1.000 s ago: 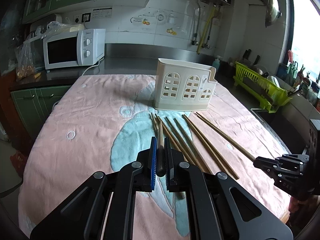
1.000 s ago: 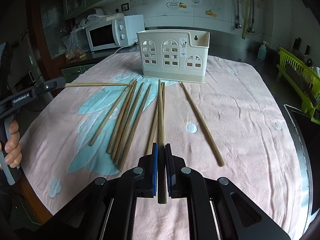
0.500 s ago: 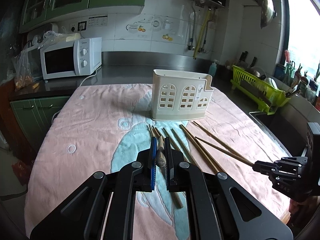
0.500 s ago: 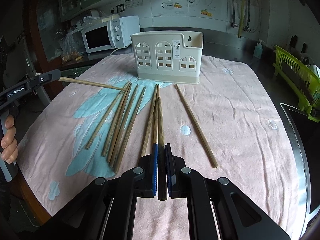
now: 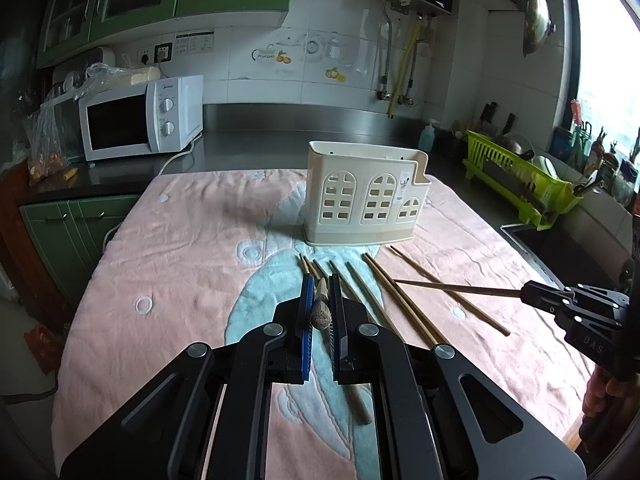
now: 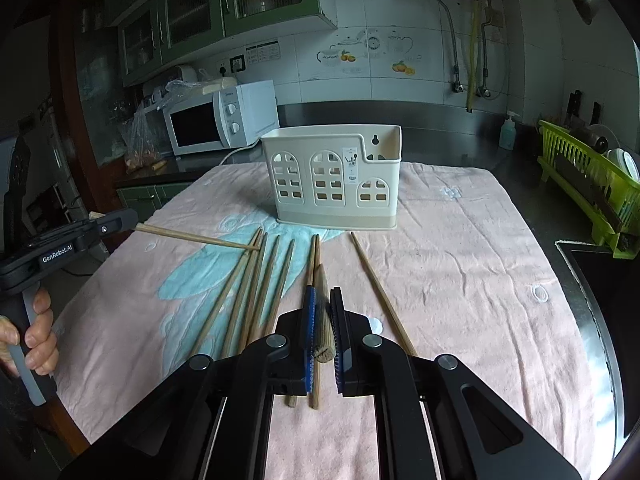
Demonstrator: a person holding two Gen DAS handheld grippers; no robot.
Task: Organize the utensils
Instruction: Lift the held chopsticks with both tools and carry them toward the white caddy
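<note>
Both chopsticks have come up off the cloth since a second ago, each one now pointing away from me with its butt end facing the camera. My left gripper (image 5: 320, 312) has its fingers pinched on one chopstick (image 5: 321, 304), whose far tip hangs over the loose ones near the middle of the bench (image 5: 180, 248). My right gripper (image 6: 322, 328) has its fingers pinched on a second chopstick (image 6: 322, 312), lifted above the pile.

Counting what still lies on the pink and blue cloth (image 6: 460, 272), I make out about eight loose chopsticks (image 6: 256, 288) in the right wrist view: a fan of five or so on the left, a pair (image 6: 314, 264) under my held one, and a single one (image 6: 380, 292) slanting toward the right edge. Some overlap, so the count is not certain.

One cream holder (image 6: 336, 176) with arched cut-outs stands upright toward the far edge of the bench, just beyond the tips of the loose chopsticks. I cannot see anything inside it; through the cut-outs it looks hollow.
</note>
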